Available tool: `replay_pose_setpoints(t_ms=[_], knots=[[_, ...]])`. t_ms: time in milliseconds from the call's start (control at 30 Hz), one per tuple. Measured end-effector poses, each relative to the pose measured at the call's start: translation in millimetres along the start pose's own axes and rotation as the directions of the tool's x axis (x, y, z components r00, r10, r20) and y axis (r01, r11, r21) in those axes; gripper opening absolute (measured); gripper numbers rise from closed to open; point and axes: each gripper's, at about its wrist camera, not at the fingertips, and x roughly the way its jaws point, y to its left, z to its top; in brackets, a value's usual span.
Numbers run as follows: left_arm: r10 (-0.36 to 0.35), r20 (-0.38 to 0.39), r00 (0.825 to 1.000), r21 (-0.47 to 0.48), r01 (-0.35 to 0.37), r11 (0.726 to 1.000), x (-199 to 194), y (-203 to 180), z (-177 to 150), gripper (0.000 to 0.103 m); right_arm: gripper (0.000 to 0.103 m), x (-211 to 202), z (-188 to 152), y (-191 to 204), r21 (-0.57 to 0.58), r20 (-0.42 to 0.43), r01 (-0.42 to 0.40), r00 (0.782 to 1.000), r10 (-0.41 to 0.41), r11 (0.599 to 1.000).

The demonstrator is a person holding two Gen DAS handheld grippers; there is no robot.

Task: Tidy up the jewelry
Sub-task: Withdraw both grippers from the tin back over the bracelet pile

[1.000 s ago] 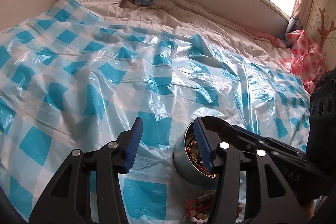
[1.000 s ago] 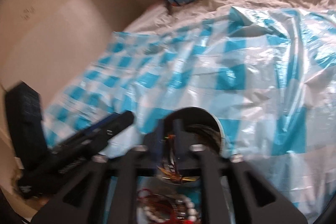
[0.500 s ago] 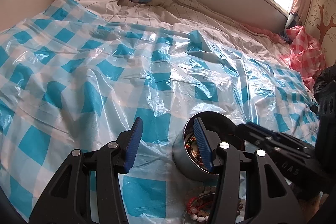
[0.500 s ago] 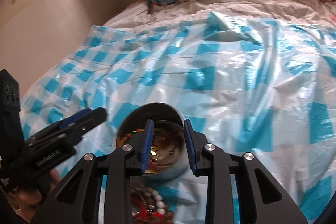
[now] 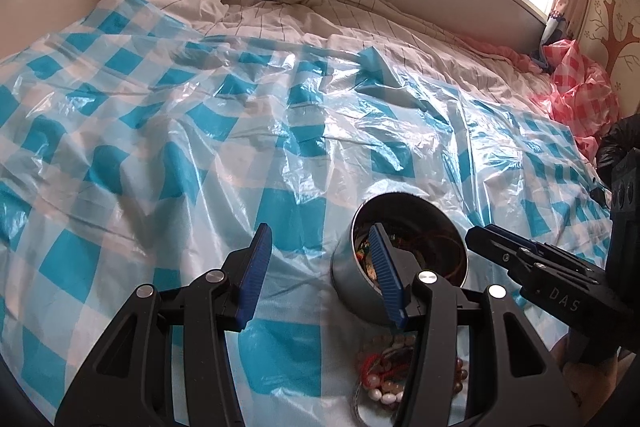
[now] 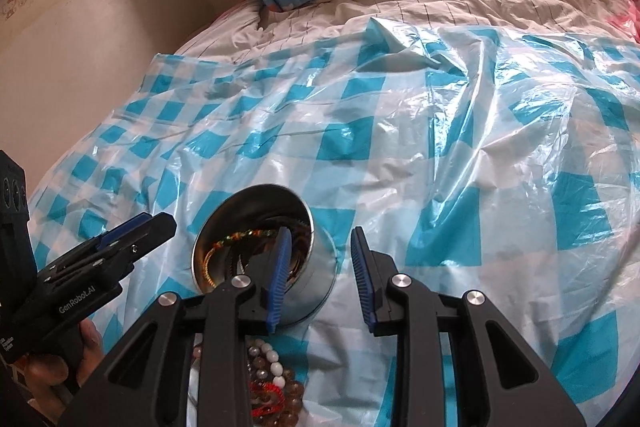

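Here both grippers (image 5: pixel 320 267) (image 6: pixel 318 279) gape empty; tin (image 5: pixel 352 271) between — beads (image 6: pixel 276 383) nearby.

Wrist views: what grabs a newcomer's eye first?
The blue checked plastic sheet spread over the bed fills both views. On it, near the cameras, stands a round metal tin with bracelets inside, and a heap of beaded bracelets lies just in front of it. Both grippers hover there, jaws open and empty.

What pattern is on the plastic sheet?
Blue and white checks on the plastic sheet, clearest from the right wrist.
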Motion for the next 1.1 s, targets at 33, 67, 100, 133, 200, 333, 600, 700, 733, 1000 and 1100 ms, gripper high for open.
replay_pose_setpoints(t_ms=[33, 67, 100, 133, 200, 333, 600, 700, 733, 1000, 1100], knots=[[-0.001, -0.003, 1.0, -0.002, 0.001, 1.0, -1.1, 0.8, -1.1, 0.048, 0.031, -0.7, -1.3, 1.0, 0.001, -0.002, -0.003, 1.0, 0.003, 1.0], [-0.004, -0.007, 1.0, -0.006, 0.004, 1.0, -2.6, 1.4, -2.5, 0.048, 0.031, -1.4, -2.8, 2.2, 0.001, -0.003, -0.005, 1.0, 0.005, 1.0], [-0.008, -0.011, 1.0, -0.01, 0.008, 1.0, -4.2, 1.7, -3.7, 0.048, 0.032, -2.7, -4.3, 3.1, 0.0, -0.005, -0.006, 1.0, 0.006, 1.0], [-0.016, -0.017, 1.0, -0.013, 0.016, 1.0, -5.4, 1.5, -4.9, 0.048, 0.034, -4.2, -6.2, 4.3, -0.002, -0.005, -0.006, 1.0, 0.006, 1.0], [-0.023, -0.027, 0.999, -0.008, 0.023, 1.0, -8.3, 0.2, -9.8, 0.048, 0.035, -8.3, -10.5, 5.9, -0.005, -0.007, -0.006, 1.0, 0.006, 1.0], [-0.031, -0.042, 0.999, 0.016, 0.032, 0.999, -15.2, -4.8, -20.5, 0.048, 0.035, -15.7, -20.7, 8.4, -0.014, -0.017, 0.0, 1.0, -0.001, 1.0], [-0.05, -0.08, 0.996, 0.045, 0.054, 0.998, -26.8, -10.4, -39.8, 0.049, 0.04, -34.5, -45.3, 11.5, -0.025, -0.035, 0.018, 0.999, -0.019, 1.0], [-0.057, -0.099, 0.993, 0.065, 0.064, 0.996, -27.2, -14.8, -45.4, 0.049, 0.043, -38.8, -52.5, 13.5, -0.034, -0.044, 0.027, 0.999, -0.029, 0.999], [-0.058, -0.104, 0.993, 0.072, 0.066, 0.995, -27.4, -16.2, -46.8, 0.049, 0.043, -39.9, -55.5, 14.3, -0.039, -0.051, 0.029, 0.998, -0.031, 0.999], [-0.036, -0.122, 0.992, 0.114, 0.05, 0.992, -29.6, -22.9, -55.4, 0.049, 0.043, -43.8, -70.2, 20.8, -0.078, -0.083, 0.046, 0.995, -0.053, 0.996], [-0.032, -0.126, 0.992, 0.12, 0.048, 0.992, -27.4, -23.7, -55.8, 0.049, 0.043, -42.7, -73.0, 22.9, -0.089, -0.093, 0.052, 0.994, -0.06, 0.995]])
